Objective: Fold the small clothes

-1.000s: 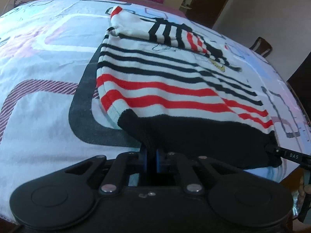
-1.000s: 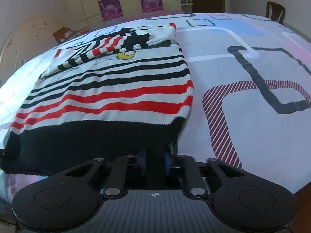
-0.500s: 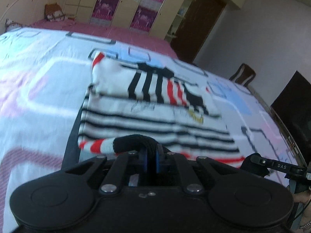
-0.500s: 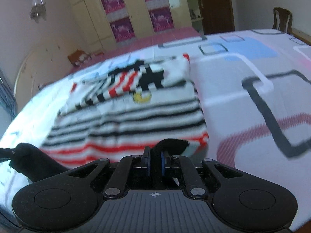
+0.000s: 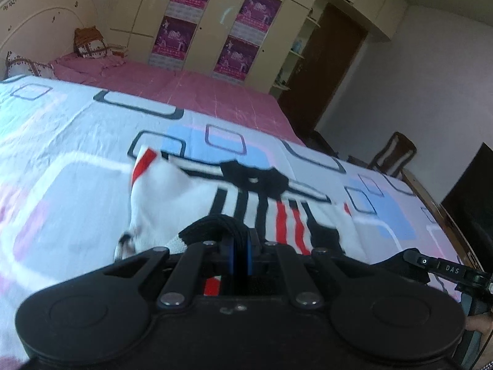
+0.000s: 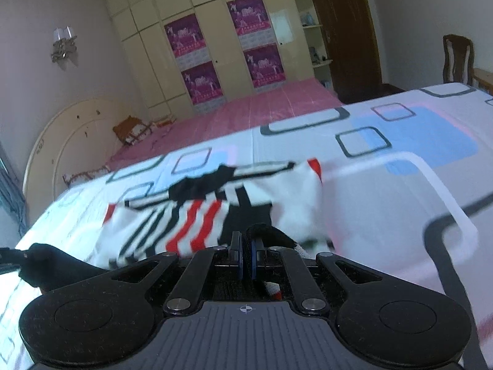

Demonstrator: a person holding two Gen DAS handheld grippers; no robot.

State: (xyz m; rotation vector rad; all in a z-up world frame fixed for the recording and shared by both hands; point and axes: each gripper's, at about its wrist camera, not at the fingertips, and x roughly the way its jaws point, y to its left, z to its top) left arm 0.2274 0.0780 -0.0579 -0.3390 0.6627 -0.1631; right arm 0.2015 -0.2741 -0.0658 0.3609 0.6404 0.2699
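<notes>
1. Left wrist view: the left tool (image 5: 241,248), clamped tight on the black hem (image 5: 212,225) of the striped sweater (image 5: 262,203), has carried it up and over the body lying on the bed (image 5: 77,154).
2. Right wrist view: the right tool (image 6: 246,254), likewise pinched on the hem, has travelled forward too; the bottom-to-top fold looks nearly ready to lay down.

Lighting: soft, even daylight, moderately bright; source not visible. Glare — pale sheen on the glossy wardrobe doors (image 5: 215,6), repeated in the right wrist view. Colour: cool bluish cast on the bedspread (image 5: 61,141). Blur: motion smear across the striped sweater (image 6: 209,209) and the bedspread pattern in both views; each gripper body in the foreground stays sharp. Distortion — strong fisheye bowing, dark vignetted corners. Shadows: faint, diffuse.
</notes>
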